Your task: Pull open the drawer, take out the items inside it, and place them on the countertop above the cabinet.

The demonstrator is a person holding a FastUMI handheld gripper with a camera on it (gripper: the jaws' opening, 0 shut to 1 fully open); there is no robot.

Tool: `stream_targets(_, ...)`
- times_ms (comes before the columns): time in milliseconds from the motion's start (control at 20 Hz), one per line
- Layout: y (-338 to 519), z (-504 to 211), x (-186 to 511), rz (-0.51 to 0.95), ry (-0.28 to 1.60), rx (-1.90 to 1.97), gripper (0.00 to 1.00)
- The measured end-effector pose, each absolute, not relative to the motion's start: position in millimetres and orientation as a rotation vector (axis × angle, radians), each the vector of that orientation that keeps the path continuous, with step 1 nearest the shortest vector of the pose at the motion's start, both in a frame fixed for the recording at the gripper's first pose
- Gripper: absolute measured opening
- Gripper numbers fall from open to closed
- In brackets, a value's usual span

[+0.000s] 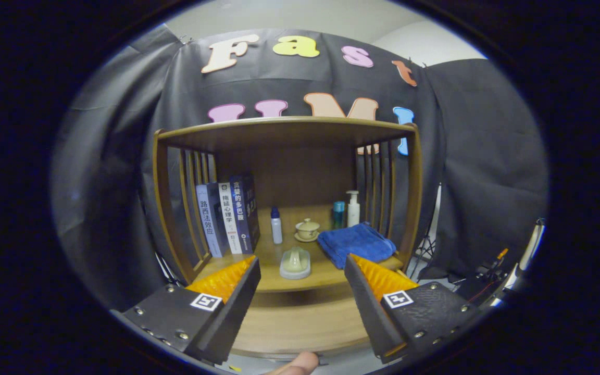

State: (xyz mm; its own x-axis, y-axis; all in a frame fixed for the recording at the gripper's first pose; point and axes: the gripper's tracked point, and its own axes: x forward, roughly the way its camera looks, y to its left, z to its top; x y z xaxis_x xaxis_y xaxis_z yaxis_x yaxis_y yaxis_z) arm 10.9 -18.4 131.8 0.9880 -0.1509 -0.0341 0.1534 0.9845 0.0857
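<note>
A wooden cabinet (284,127) stands straight ahead against the black cloth wall. Its countertop (266,278) lies under an upper shelf with slatted sides. Below the countertop edge, a wooden drawer front (300,325) spans the gap between my fingers; whether it is pulled out I cannot tell. My gripper (301,260) is open, its fingers wide apart and holding nothing. A pale lidded dish (295,263) sits near the countertop's front edge, just beyond the fingertips. A folded blue towel (354,242) lies to its right.
Three upright books (227,216) lean at the countertop's left. Further back stand a small white bottle (276,225), a lidded teacup (307,229), a teal bottle (338,213) and a white pump bottle (353,207). A person's fingertip (300,364) shows below the drawer front.
</note>
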Motion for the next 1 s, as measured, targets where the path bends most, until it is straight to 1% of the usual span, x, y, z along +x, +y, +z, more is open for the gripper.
stream_targets(100,-15,127,-4,-0.129,0.013,0.089,0.97)
stream_targets(250,-22,111,-26,-0.145,-0.008,0.108,0.97)
stream_targets(450,-15,76,-49,-0.138,0.016,0.083,0.97)
stream_targets(600,-1,45,-57,-0.093,0.004,0.068,0.97)
stream_targets(800,-7,5,-60,-0.109,-0.030,0.079,0.97)
stream_targets(1000,-9,-30,-55,-0.095,-0.002,0.065,0.97)
